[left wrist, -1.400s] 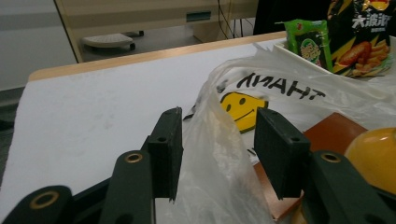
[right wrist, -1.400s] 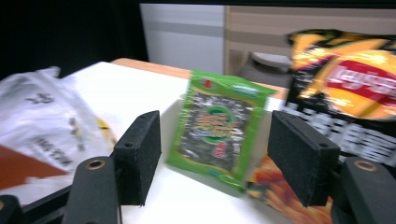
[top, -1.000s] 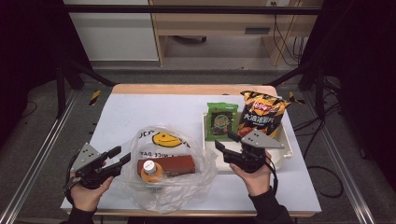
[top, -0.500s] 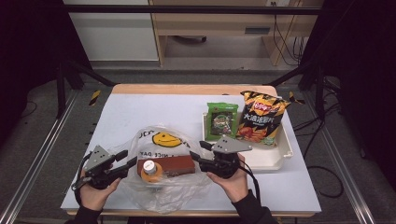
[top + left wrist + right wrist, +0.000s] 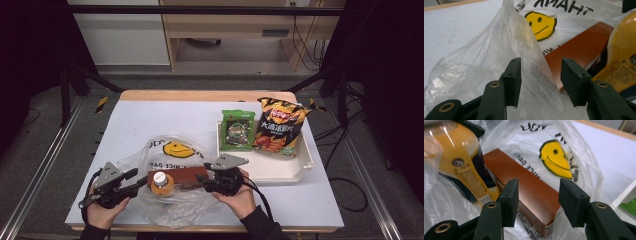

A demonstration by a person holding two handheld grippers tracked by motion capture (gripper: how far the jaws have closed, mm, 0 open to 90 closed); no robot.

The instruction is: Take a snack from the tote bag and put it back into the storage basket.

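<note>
High view puts the plastic bag (image 5: 170, 190) at the table's near edge, the brown box (image 5: 187, 177) and orange bottle (image 5: 161, 182) already inside; two snack packets (green, orange) wait in the white tray (image 5: 280, 170). The left gripper (image 5: 540, 83) is spread around a bag fold; the right gripper (image 5: 537, 201), lately narrowing, straddles the box end, pinching nothing.

— Inspector: State the layout.

— Operator: I see the plastic bag (image 5: 172, 187) at the table (image 5: 150, 120)'s near edge, the box (image 5: 182, 177) and bottle (image 5: 161, 183) lying in it, bottle left of box. The left gripper (image 5: 131, 181) sits at the bag's left, the right gripper (image 5: 204, 172) at its right. The tray (image 5: 280, 170) lies further right, holding two snack packets (image 5: 238, 129) side by side.
</note>
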